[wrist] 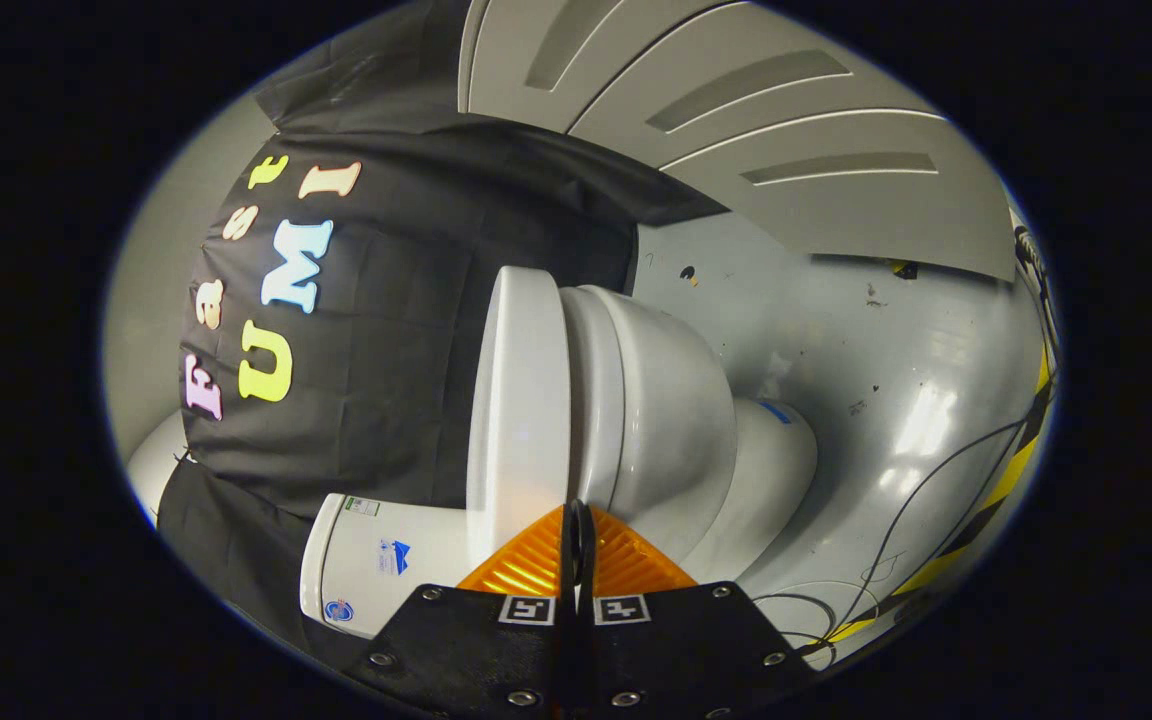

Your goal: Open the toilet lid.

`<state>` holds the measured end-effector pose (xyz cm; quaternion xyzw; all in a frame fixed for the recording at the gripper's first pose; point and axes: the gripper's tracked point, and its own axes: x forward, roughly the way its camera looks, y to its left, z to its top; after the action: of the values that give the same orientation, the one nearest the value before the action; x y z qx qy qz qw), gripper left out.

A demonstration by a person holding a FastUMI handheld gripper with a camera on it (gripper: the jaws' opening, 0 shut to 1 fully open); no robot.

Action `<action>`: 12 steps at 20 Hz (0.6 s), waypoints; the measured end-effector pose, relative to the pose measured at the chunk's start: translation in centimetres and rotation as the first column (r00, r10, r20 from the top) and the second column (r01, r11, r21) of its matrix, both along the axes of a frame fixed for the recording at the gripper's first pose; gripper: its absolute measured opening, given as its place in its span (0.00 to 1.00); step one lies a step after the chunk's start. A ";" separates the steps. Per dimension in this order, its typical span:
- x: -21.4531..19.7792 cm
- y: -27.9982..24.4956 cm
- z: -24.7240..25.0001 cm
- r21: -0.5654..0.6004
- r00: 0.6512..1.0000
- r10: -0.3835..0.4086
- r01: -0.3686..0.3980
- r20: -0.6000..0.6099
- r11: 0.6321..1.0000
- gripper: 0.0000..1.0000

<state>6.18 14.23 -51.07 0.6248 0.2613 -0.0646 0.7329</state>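
- Our gripper [577,540] sits with its two fingers drawn together, tip against tip, leaving at most a hairline slit between them. They hold nothing.
- The view is rolled on its side, so the toilet [656,420] appears lying sideways, just ahead of the fingers.
- The lid [518,400] is a flat white slab, down on the bowl. Its edge lies right at the fingertips; we cannot tell whether they touch it.
- We judge the lid to be stiff, glossy plastic: fairly light, slippery, and hinged near the tank [381,560].
- The best hold looks like the front lip, far from the hinge, hooked from under or pinched at the rim.
- Beyond the toilet is a grey floor [886,380] with loose cables [921,500].
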 end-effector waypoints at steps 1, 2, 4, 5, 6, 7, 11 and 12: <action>0.0 0.0 0.0 -0.009 1.000 0.002 -0.002 -0.002 1.000 0.00; 0.0 0.0 0.2 -0.015 1.000 0.002 -0.002 -0.006 1.000 0.00; -0.1 0.2 0.4 -0.056 1.000 0.015 -0.016 -0.017 0.998 0.00; -0.1 0.3 0.3 -0.082 0.999 0.027 -0.028 -0.024 0.996 0.00; 0.0 0.2 0.5 -0.104 0.999 0.034 -0.037 -0.033 0.994 0.00; -0.1 0.2 0.5 -0.118 0.998 0.035 -0.041 -0.049 0.992 0.00; -0.1 0.2 1.6 -0.161 0.995 0.009 -0.025 -0.100 0.987 0.00; -0.2 0.4 2.0 -0.169 0.994 0.004 -0.022 -0.107 0.985 0.00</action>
<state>5.99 14.64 -49.05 0.5542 0.2974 -0.1150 0.7689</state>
